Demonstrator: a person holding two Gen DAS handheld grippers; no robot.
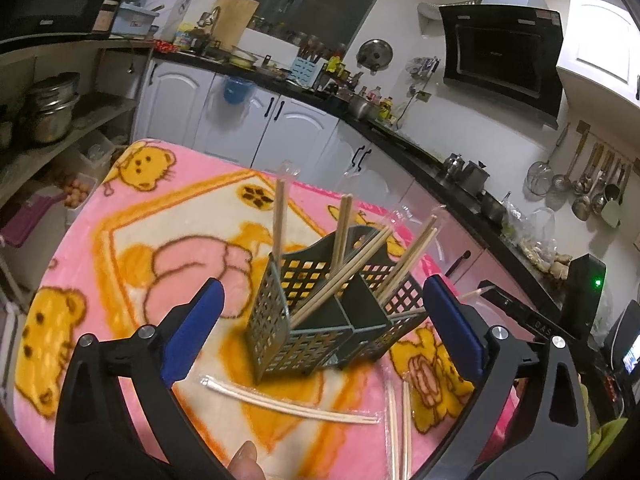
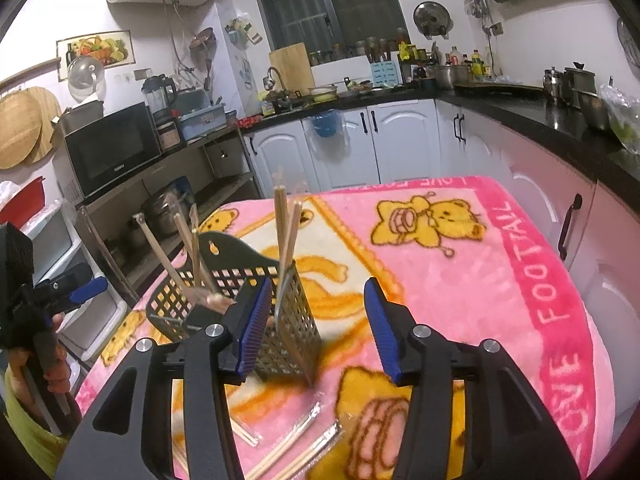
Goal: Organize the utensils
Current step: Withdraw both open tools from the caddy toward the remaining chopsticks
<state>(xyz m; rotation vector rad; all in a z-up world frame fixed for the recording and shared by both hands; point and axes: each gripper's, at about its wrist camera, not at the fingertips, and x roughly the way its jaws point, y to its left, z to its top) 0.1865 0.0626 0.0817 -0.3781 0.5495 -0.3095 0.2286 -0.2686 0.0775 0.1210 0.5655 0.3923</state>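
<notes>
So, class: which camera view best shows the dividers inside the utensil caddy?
The left wrist view. It looks down into the utensil caddy, so the dividers and the separate compartments holding chopsticks are plain. In the right wrist view the caddy appears side-on, partly behind the right hand-held gripper, its dividers mostly hidden.

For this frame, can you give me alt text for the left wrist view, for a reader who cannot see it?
A dark slotted utensil basket stands on a pink teddy-bear blanket, with wrapped chopsticks poking up from its compartments. The open left tongs frame it, empty. More wrapped chopsticks lie flat on the blanket in front.
</notes>
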